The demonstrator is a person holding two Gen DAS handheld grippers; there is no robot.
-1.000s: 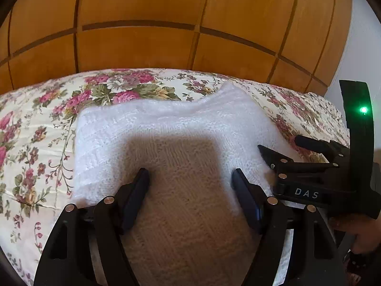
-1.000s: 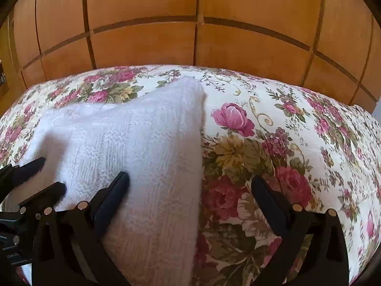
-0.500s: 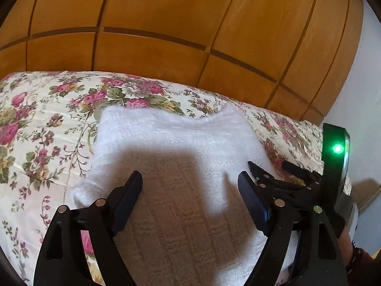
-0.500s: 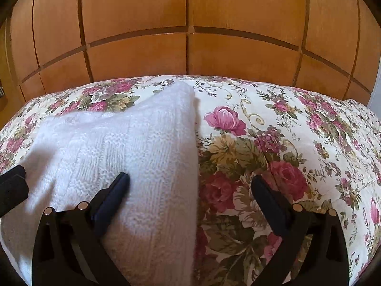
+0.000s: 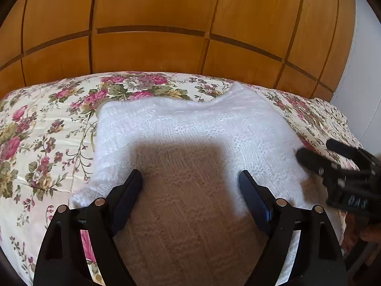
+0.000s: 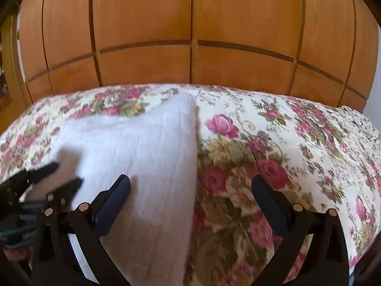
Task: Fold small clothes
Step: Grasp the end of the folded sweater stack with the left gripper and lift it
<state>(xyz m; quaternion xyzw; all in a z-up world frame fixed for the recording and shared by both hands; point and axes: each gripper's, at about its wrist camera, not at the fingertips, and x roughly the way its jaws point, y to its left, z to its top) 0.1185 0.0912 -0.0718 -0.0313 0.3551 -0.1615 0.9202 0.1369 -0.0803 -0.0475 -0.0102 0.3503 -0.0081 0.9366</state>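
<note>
A white knitted garment [image 5: 190, 133] lies flat on a floral bedspread [image 5: 45, 140]. My left gripper [image 5: 190, 181] is open and empty, hovering over the garment's near part and casting a shadow on it. My right gripper [image 6: 190, 186] is open and empty, straddling the garment's right edge [image 6: 152, 147], one finger over the knit and one over the bedspread [image 6: 297, 143]. The right gripper also shows at the right of the left wrist view [image 5: 319, 152], and the left gripper shows at the left of the right wrist view [image 6: 59, 174], blurred.
A wooden panelled wardrobe [image 5: 166, 23] rises behind the bed, seen also in the right wrist view [image 6: 190, 23]. A white wall [image 5: 362, 71] stands at the far right. The bed's right edge [image 6: 364, 214] drops off near the right gripper.
Both grippers stay open. The left wrist view has swung back level over the garment. The right gripper has shifted slightly, its view is motion-blurred, and the left gripper reappears at its left.
</note>
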